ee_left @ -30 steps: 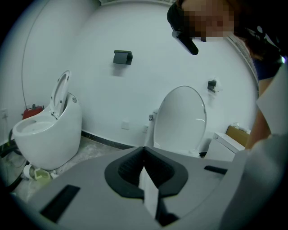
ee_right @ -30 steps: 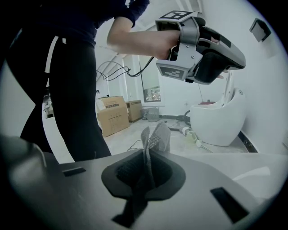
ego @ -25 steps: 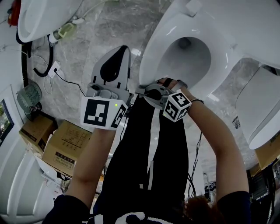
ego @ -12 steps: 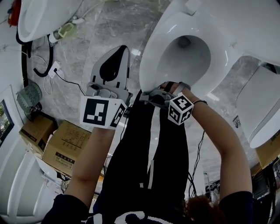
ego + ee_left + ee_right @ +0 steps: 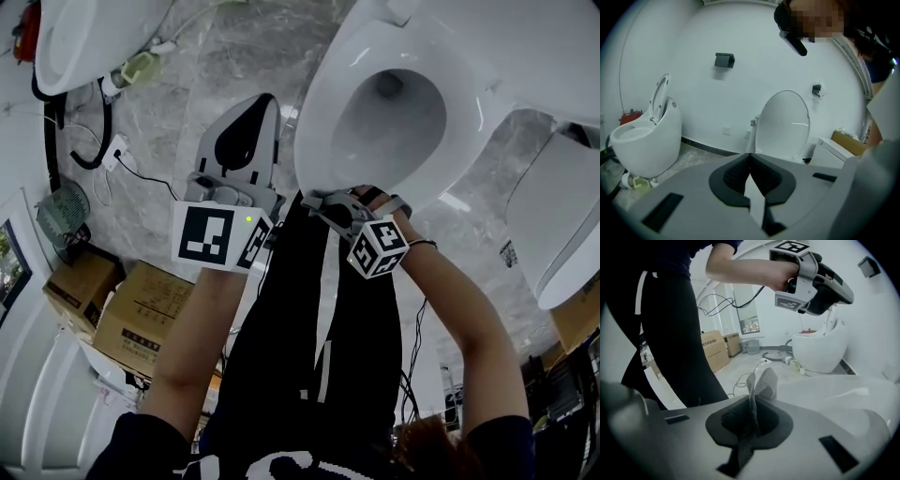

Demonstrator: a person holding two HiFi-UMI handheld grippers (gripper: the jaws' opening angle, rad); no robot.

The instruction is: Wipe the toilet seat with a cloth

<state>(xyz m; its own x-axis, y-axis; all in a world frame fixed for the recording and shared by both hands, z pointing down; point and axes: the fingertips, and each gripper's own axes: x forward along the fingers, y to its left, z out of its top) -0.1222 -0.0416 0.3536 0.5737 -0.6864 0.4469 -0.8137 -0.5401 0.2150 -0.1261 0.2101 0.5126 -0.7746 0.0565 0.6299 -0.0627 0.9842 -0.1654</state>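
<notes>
While we stand over the bowl with both arms stretched down, the right gripper [image 5: 314, 199] is the nearer of the two to the work; its jaws are clamped on the cloth [image 5: 761, 383], a grey mesh fold that stands up out of the pads and hangs in a tail below them. Just beyond that fold lies the white front rim of the toilet seat [image 5: 323, 141], so the cloth sits at the seat's near edge; whether it presses on the surface we cannot tell. The seat's oval runs away from us, up and to the right in the head view, so we judge the wipe must travel from this front edge along either side of the ring towards the hinge. The left gripper [image 5: 262, 108] hangs to the left of the toilet, over the marble floor [image 5: 187, 84] and apart from the seat; its jaws are together with nothing between them, so it has no part in the stroke. Farther off, cardboard boxes [image 5: 141, 314] sit to our left, and a second toilet [image 5: 84, 37] stands beyond them.
</notes>
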